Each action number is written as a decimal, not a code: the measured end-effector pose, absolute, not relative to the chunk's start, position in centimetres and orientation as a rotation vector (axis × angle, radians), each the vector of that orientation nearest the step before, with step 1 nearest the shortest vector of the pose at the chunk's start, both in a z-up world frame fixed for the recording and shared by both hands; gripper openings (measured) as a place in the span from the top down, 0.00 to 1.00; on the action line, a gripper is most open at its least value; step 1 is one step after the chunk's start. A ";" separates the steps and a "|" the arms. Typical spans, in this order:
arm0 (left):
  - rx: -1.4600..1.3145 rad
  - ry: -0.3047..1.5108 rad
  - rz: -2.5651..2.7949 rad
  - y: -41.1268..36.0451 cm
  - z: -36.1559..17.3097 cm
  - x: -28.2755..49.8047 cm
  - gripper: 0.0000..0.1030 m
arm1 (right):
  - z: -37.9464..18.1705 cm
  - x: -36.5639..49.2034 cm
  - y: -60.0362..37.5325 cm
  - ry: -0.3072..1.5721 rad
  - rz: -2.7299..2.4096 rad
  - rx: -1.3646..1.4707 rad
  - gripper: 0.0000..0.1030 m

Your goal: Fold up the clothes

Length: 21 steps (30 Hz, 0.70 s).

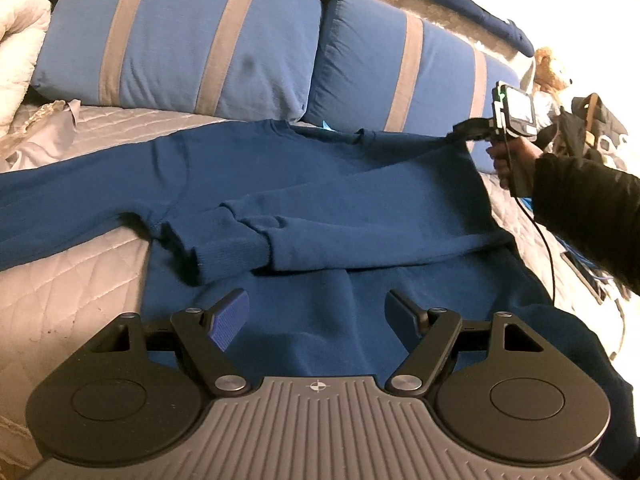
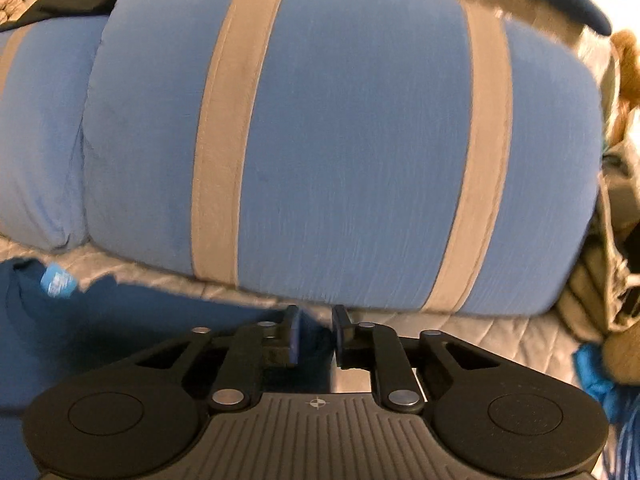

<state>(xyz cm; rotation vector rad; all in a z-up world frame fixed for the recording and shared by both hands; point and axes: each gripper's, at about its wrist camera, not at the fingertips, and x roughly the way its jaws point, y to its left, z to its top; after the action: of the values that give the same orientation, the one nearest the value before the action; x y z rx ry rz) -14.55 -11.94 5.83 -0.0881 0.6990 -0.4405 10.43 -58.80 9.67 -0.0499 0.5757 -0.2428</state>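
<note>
Left gripper (image 1: 316,314) jaws wide, right gripper (image 2: 315,334) pinching sweater (image 1: 320,200) shoulder, blurred

Sweater (image 1: 320,208): matt blue knit cloth, ribbed cuffs. Bed (image 1: 80,300) cover: quilted grey cloth, slight sheen. Pillows (image 1: 180,40): soft blue cloth, grey fabric stripes. Left gripper (image 1: 316,316): matt black plastic, shiny metal rivets, ridged grey housing; fingers (image 1: 230,320) with textured blue pads.
</note>
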 end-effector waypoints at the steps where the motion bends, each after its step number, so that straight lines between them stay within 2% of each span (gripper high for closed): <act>1: -0.088 0.699 -0.441 -11.9 5.8 -14.6 0.28 | 10.0 10.1 -58.9 0.561 -0.250 -0.058 0.75; 3: -0.091 0.700 -0.443 -11.9 5.8 -14.5 0.28 | 10.8 9.5 -59.0 0.532 -0.263 -0.073 0.39; 5: -0.093 0.700 -0.445 -11.9 5.8 -14.5 0.28 | 11.5 8.8 -59.2 0.503 -0.276 -0.089 0.29; 7: -0.094 0.702 -0.446 -11.8 5.8 -14.4 0.28 | 11.9 8.4 -59.3 0.494 -0.273 -0.104 0.26; 9: -0.093 0.702 -0.445 -11.9 5.8 -14.4 0.28 | 12.0 7.6 -59.3 0.504 -0.255 -0.119 0.15; 13: -0.092 0.702 -0.436 -11.9 5.9 -14.5 0.27 | 12.4 5.1 -58.7 0.523 -0.211 -0.126 0.02; 21: -0.078 0.704 -0.410 -11.9 6.0 -14.7 0.27 | 13.7 -1.0 -56.0 0.551 -0.098 -0.110 0.00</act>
<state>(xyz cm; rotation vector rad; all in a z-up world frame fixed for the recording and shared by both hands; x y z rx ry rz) -14.68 -11.94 5.98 -0.0776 0.7042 -0.4101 -1.00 -55.98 13.73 -0.1096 0.5510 -0.0977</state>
